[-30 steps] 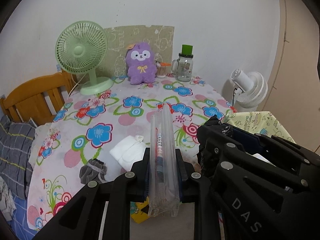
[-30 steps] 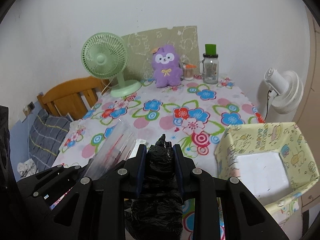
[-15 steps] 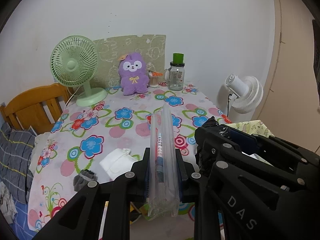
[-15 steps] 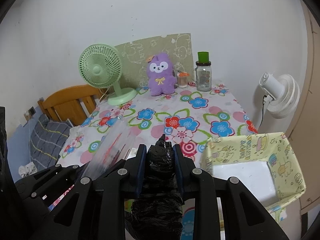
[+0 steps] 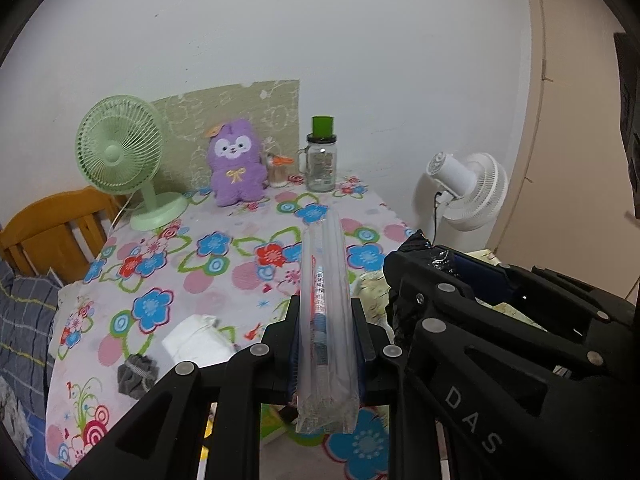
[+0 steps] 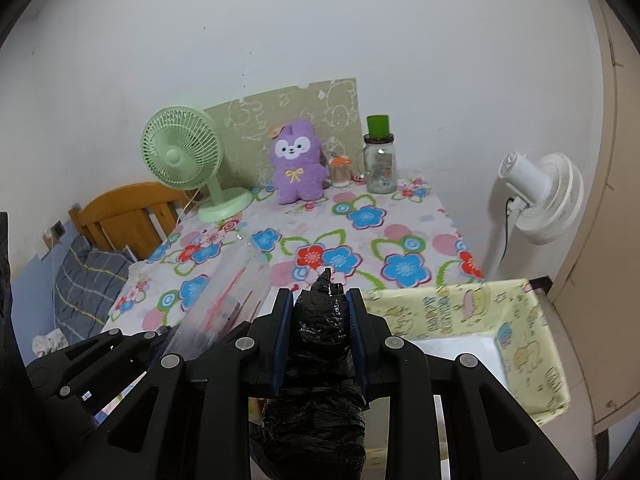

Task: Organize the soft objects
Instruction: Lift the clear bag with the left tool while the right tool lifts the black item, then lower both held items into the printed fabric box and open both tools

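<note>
Clear plastic fills the left gripper [image 5: 326,344], whose jaws are clamped on a long see-through pouch [image 5: 325,320] with a red-printed tube inside; the pouch juts forward above the near edge of a flower-print table [image 5: 224,256]. Beside it, the right gripper [image 6: 320,336] has its jaws pressed tight on a crumpled black plastic bundle [image 6: 318,344], held above the gap between the table and a yellow patterned fabric box [image 6: 516,320] that stands just right of the table, its white floor showing. On the tablecloth near the front left lie a folded white cloth [image 5: 192,340] and, just beside it, a small grey rolled cloth [image 5: 136,372]. At the far end, against a white wall, stand a green desk fan [image 6: 182,160], a purple plush toy [image 6: 298,164] and a glass jar with a green lid [image 6: 380,160]. A white fan [image 6: 540,196] stands off the table to the right, and a wooden chair back [image 5: 56,228] shows at the left.
</note>
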